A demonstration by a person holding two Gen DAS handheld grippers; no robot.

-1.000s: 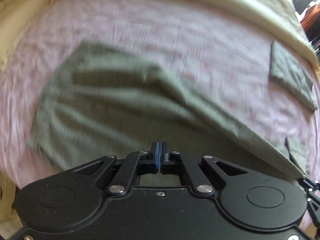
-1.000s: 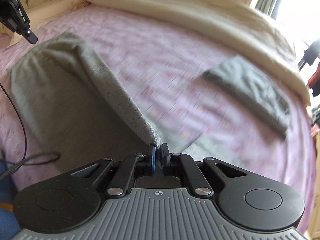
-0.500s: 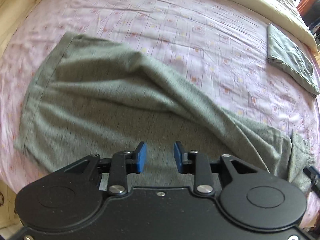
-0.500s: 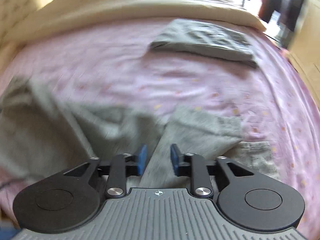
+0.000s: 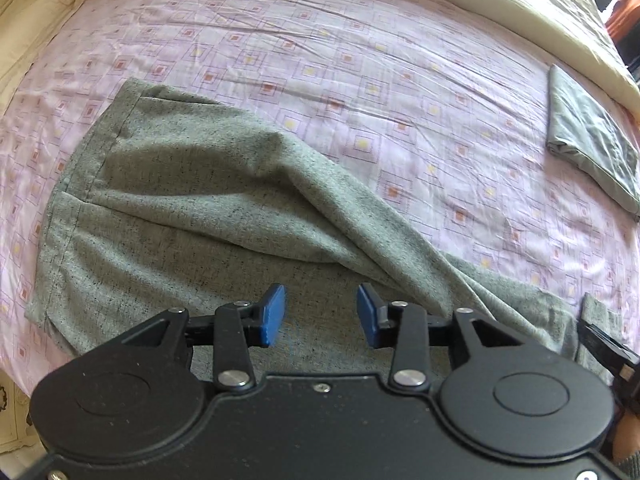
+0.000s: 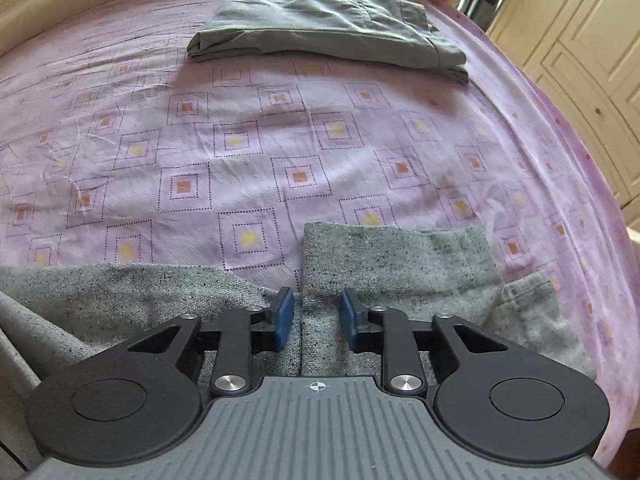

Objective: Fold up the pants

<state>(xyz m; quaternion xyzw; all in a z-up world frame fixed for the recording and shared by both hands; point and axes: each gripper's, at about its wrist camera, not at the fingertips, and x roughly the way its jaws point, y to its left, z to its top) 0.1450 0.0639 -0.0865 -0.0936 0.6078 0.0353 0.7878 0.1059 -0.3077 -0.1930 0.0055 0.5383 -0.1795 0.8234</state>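
Grey speckled pants point(image 5: 192, 200) lie loosely spread on the pink patterned bed sheet point(image 5: 360, 60), with a raised fold running diagonally across them. My left gripper point(image 5: 321, 314) hovers just over their near part; its jaws are opening, and only flat cloth lies below them. In the right wrist view, my right gripper point(image 6: 316, 318) is low over one end of the pants point(image 6: 392, 256). A cloth edge runs between its blue pads point(image 6: 285, 316), which stand apart and are closing. Part of the right gripper point(image 5: 604, 348) shows at the left wrist view's right edge.
A second pair of greenish-grey pants point(image 6: 332, 24) lies folded at the far side of the sheet point(image 6: 240, 140), also visible as folded pants point(image 5: 592, 140). A cream blanket point(image 5: 520, 8) borders the far side. Cream wardrobe doors point(image 6: 580, 40) stand beyond the bed's right edge.
Both grippers were shut on the grey pants and have let go. The lifted cloth has dropped onto the sheet. The right gripper has rolled and sunk toward the pants' end.
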